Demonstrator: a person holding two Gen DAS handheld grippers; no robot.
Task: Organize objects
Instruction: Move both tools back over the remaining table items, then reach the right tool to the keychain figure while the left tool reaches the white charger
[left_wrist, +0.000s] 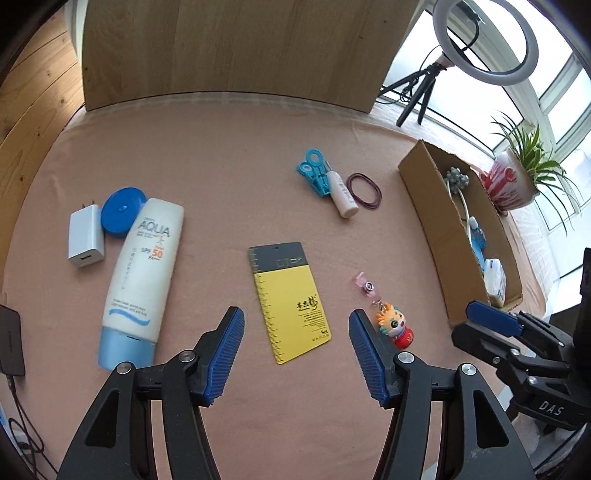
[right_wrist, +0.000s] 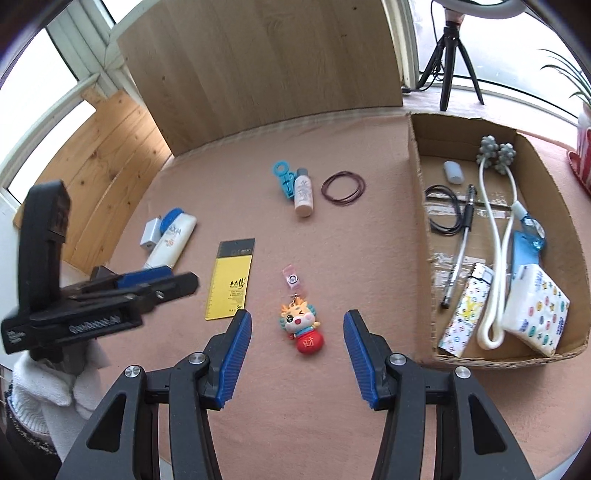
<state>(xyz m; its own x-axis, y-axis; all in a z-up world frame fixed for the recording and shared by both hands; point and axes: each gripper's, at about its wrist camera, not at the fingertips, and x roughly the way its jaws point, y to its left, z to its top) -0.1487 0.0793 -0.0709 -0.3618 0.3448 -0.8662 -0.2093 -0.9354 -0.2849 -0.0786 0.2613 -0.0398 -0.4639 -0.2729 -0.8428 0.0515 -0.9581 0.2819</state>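
My left gripper (left_wrist: 296, 345) is open above the pink cloth, with the yellow and black card (left_wrist: 290, 301) lying between and just beyond its fingers. My right gripper (right_wrist: 297, 347) is open too, and the dragon keychain (right_wrist: 301, 323) lies between its fingertips. A sunscreen tube (left_wrist: 142, 273), white charger (left_wrist: 85, 234) and blue round case (left_wrist: 122, 211) lie at the left. A blue clip (left_wrist: 314, 171), small white bottle (left_wrist: 341, 195) and purple hair bands (left_wrist: 365, 191) lie farther back. The cardboard box (right_wrist: 419, 206) at the right holds a pen, a massager, tissues and other items.
A wooden board (left_wrist: 229, 48) stands at the table's back edge. A ring light on a tripod (left_wrist: 484, 40) and a potted plant (left_wrist: 517, 173) stand behind the box. A dark device with cables (left_wrist: 11, 339) sits at the left edge. A white-gloved hand (right_wrist: 48, 387) holds the left gripper.
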